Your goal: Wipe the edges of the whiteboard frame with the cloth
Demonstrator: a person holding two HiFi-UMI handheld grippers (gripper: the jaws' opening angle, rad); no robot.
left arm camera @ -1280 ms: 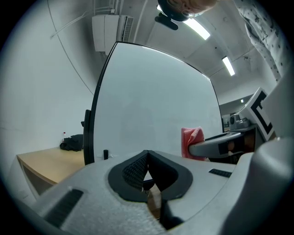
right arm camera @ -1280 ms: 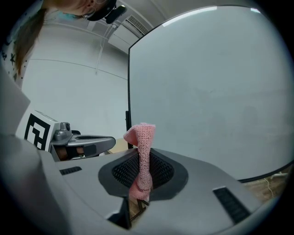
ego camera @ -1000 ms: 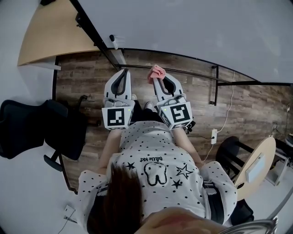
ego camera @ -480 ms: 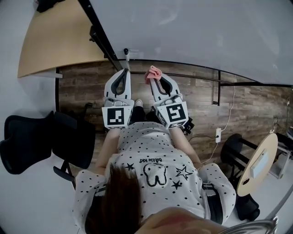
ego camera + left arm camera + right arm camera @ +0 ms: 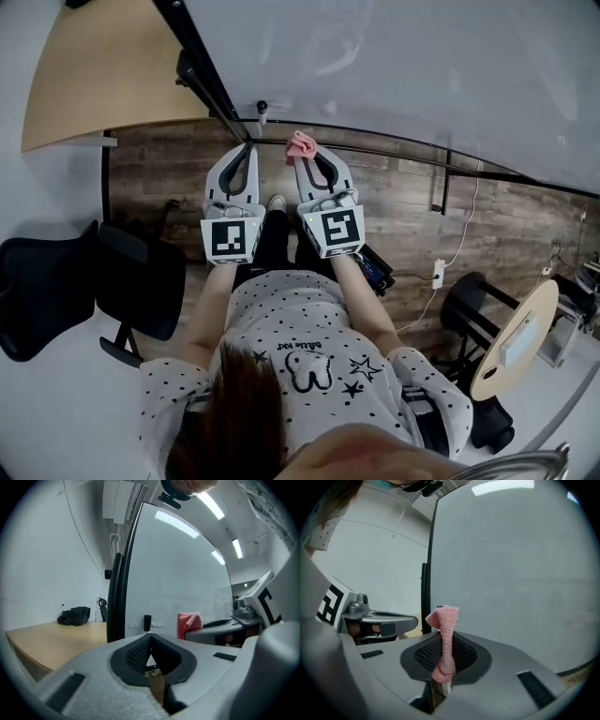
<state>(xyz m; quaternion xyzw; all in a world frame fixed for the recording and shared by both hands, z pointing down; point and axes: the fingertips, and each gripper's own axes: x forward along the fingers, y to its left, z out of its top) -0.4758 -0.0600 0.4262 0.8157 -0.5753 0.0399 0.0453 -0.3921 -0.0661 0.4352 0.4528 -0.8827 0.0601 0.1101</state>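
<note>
The right gripper's [image 5: 302,157] jaws pinch the pink cloth [image 5: 301,145], upper centre in the head view, close to the whiteboard's [image 5: 422,75] black frame [image 5: 201,71]. The left gripper [image 5: 246,148] beside it has its jaws pressed together on nothing. A wooden surface [image 5: 103,84] sits upper left, with a black chair [image 5: 56,281] at the left edge.

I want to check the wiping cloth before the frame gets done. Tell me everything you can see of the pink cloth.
The pink cloth looks soft and knitted, and is bunched into a narrow upright strip. The right gripper is shut on its lower part, and its upper end flops over above the jaws. It stands close in front of the whiteboard, near the board's lower left corner. Whether it touches the board cannot be told. No stains show.
</note>
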